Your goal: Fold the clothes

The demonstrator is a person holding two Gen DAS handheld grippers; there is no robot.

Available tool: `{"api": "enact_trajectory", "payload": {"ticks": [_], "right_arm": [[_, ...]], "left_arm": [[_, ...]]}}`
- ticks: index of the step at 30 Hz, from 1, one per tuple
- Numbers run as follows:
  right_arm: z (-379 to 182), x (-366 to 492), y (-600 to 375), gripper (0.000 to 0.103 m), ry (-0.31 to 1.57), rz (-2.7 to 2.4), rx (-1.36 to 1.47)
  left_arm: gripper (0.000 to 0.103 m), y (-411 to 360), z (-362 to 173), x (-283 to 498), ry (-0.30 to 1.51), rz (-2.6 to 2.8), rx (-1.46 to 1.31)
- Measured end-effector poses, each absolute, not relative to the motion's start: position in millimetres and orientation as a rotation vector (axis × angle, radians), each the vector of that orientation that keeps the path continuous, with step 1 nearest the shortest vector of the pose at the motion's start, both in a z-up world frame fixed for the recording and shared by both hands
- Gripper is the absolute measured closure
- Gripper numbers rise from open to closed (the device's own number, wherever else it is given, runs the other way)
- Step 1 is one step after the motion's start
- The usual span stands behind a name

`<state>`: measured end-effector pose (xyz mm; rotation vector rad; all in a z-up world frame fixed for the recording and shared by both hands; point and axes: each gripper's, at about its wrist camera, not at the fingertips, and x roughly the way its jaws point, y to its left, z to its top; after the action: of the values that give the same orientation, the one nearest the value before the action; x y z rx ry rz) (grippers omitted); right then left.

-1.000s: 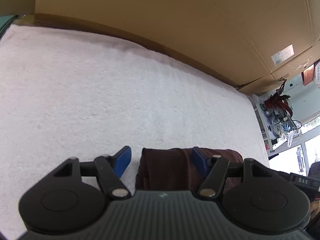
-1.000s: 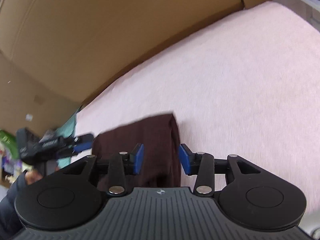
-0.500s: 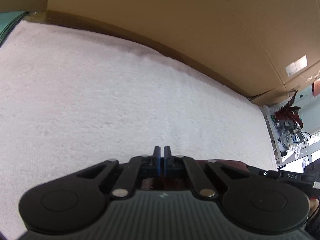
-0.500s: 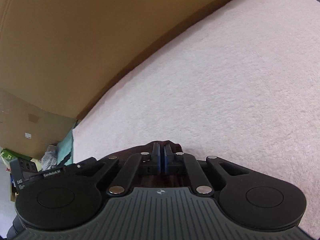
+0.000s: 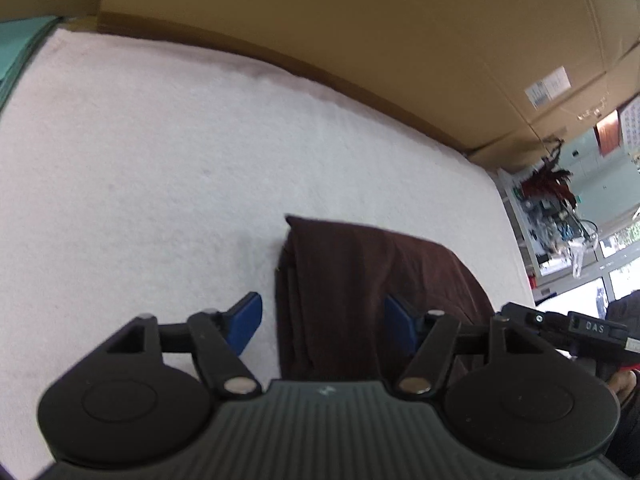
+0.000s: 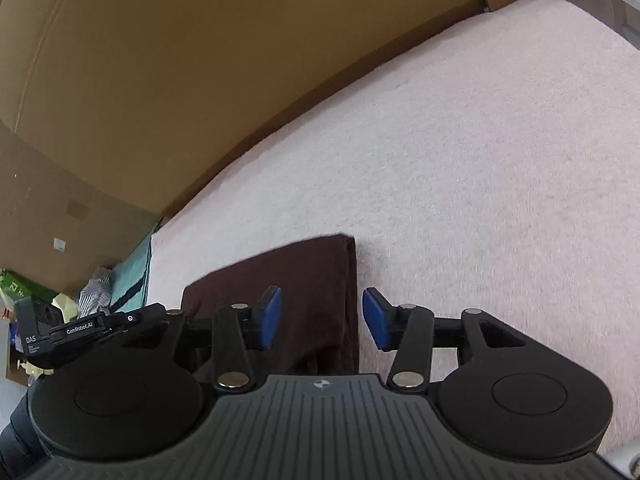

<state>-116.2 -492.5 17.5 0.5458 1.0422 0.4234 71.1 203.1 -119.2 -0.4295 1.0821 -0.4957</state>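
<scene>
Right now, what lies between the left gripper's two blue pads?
In the left wrist view, the left gripper is open, and the left edge of the folded brown garment lies between its pads, on the white blanket.

My left tool (image 5: 322,322) covers the near end of the folded brown garment (image 5: 360,280), and my right tool (image 6: 322,322) does the same in its own view. At three o'clock in the left view, the cluttered shelf (image 5: 548,208) is too small and blurred to tell apart. At nine o'clock in the right view, the striped bundle (image 6: 94,290) is too small to identify.
</scene>
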Motion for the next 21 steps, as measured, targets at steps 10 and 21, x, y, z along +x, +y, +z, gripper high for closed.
{"api": "enact_trajectory", "payload": {"ticks": [10, 21], "right_arm": [[1.0, -134.4, -483.3, 0.099, 1.065, 0.418, 0.587], [15.3, -198.8, -491.7, 0.058, 1.022, 0.41, 0.547]], "left_arm": [[0.084, 199.8, -144.6, 64.2, 1.124, -0.506, -0.339], [0.052, 211.1, -100.4, -6.9, 1.056, -0.68, -0.168]]}}
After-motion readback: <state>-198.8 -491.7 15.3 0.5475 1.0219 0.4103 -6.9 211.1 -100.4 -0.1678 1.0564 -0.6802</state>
